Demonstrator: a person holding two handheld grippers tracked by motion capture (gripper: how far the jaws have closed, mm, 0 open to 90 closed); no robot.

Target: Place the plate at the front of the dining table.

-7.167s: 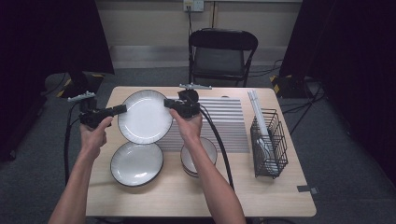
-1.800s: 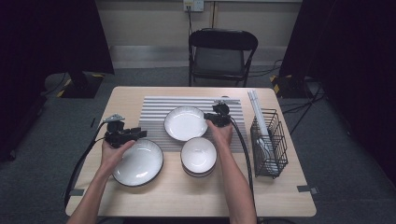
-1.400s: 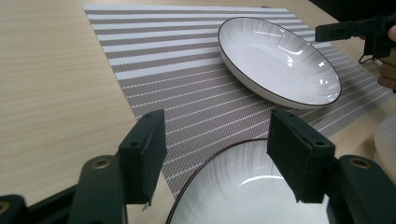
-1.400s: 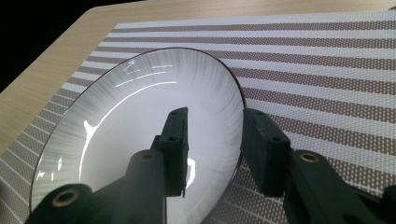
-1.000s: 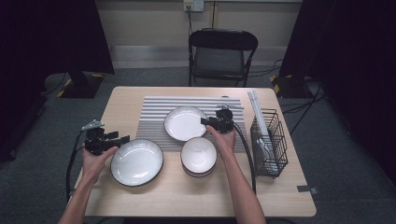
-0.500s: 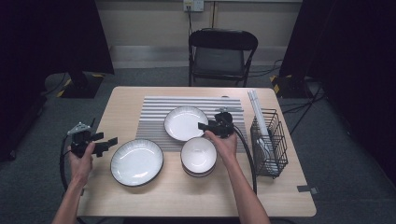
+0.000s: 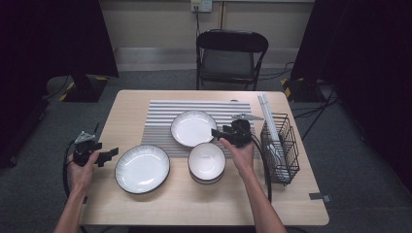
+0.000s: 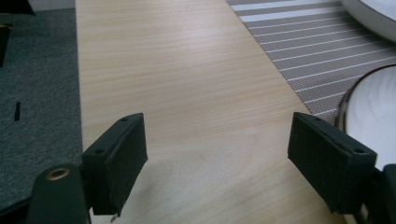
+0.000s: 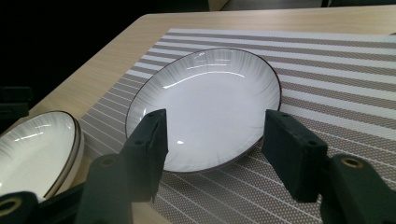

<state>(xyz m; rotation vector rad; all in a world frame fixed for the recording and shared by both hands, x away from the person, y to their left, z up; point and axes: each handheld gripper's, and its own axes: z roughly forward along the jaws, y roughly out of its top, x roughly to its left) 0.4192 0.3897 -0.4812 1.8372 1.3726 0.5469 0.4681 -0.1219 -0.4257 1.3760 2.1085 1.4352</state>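
A white plate with a dark rim (image 7: 193,128) (image 9: 205,93) lies on the striped mat (image 7: 160,114). Just to its right my right gripper (image 7: 214,132) (image 9: 212,140) stands open. Its jaws have just been opening, and nothing is between them. A larger plate (image 7: 142,168) (image 8: 378,107) rests on the bare wood at the front left. To the left of it, near the table's edge, my left gripper (image 7: 111,155) (image 8: 215,154) is open over bare wood. Its jaws have also just widened. A stack of smaller plates (image 7: 207,161) (image 9: 32,149) sits in front of the mat.
A black wire rack (image 7: 281,145) stands at the table's right side with white rods lying across its top. A black folding chair (image 7: 231,53) is behind the table. Bare wood lies along the front edge.
My left gripper has let go of the large plate's rim and drawn away to the left, toward the table's edge. The right gripper has backed off a little from the plate on the mat.
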